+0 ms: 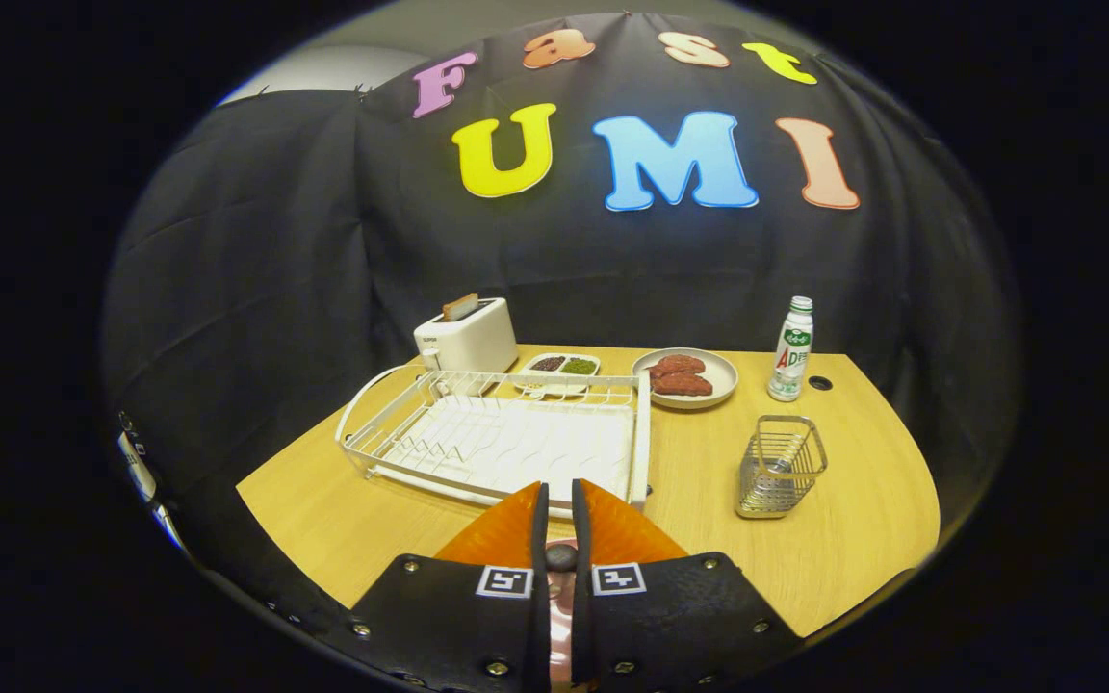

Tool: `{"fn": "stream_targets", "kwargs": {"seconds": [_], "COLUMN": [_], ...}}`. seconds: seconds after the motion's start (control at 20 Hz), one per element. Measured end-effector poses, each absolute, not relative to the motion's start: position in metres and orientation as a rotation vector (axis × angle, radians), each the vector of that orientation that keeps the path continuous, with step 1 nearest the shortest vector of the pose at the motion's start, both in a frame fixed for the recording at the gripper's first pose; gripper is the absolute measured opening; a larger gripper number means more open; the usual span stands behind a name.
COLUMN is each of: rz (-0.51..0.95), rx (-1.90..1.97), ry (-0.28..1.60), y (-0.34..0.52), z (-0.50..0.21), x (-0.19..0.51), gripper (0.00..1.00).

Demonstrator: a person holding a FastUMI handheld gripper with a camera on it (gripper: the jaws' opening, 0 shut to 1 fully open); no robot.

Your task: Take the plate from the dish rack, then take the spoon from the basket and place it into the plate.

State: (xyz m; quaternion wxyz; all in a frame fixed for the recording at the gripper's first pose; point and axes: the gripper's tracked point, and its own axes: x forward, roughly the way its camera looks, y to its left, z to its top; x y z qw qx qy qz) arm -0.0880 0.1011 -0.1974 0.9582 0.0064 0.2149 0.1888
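Note:
My gripper (559,491) hovers over the near edge of the wooden table (343,520), its fingers nearly together. A thin pink edge (561,626) is pinched between them, low down near their base; it looks like the plate seen edge-on. The white wire dish rack (644,433) lies just ahead of the fingertips with no dish standing in it. To the right of the fingers stands the small metal wire basket (781,467); a greyish shape shows inside it, too dim to tell as the spoon.
Behind the rack stand a white toaster (466,337) with a slice in it and a small two-part dish (562,366). A round plate of red food (684,377) and a white bottle (791,348) stand at the back right.

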Motion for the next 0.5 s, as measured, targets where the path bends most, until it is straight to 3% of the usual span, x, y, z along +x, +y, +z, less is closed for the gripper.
{"fn": "stream_targets", "kwargs": {"seconds": [0.35, 0.5], "rz": [0.452, 0.453], "rx": [-0.051, -0.055], "ry": [0.478, 0.462], "y": [0.125, 0.122], "z": [-0.220, -0.214], "x": [-0.080, -0.076], "gripper": [0.09, 0.14]}}
